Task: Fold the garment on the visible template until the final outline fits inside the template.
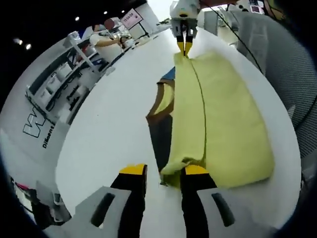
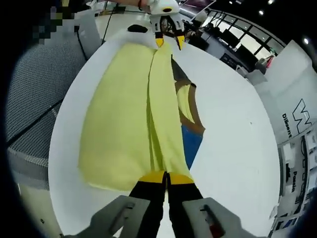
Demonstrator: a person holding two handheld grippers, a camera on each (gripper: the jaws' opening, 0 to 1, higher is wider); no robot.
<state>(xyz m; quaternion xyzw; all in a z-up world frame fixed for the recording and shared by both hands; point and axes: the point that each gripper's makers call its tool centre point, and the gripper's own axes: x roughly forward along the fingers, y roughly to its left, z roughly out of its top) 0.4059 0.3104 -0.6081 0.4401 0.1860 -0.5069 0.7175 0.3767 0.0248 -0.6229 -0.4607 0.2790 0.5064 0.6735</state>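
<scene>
Left gripper view: yellow garment (image 1: pixel 223 124) lies flat on the white table (image 1: pixel 109 134), one long strip folded over along a lengthwise crease. Beside the fold, the template (image 1: pixel 161 106) shows as a dark panel with a brown border and a blue patch, partly covered by the cloth. This view takes in shelving and a person at the far side of the room, off the table edge.

Right gripper view: same garment (image 2: pixel 124 119) seen from the opposite end; grey mesh surface runs along the table's other side. Template (image 2: pixel 190 134) peeks out beside the folded strip, blue and brown.

Left gripper (image 1: pixel 163 172): jaws stand apart, near corner of the folded strip lying between the yellow tips; the gap is wider than the cloth.

Right gripper (image 2: pixel 166 177): jaws pressed together, pinching the garment's edge at the end of the fold. In the left gripper view it sits at the far end (image 1: pixel 184 47), tips closed on the cloth.
</scene>
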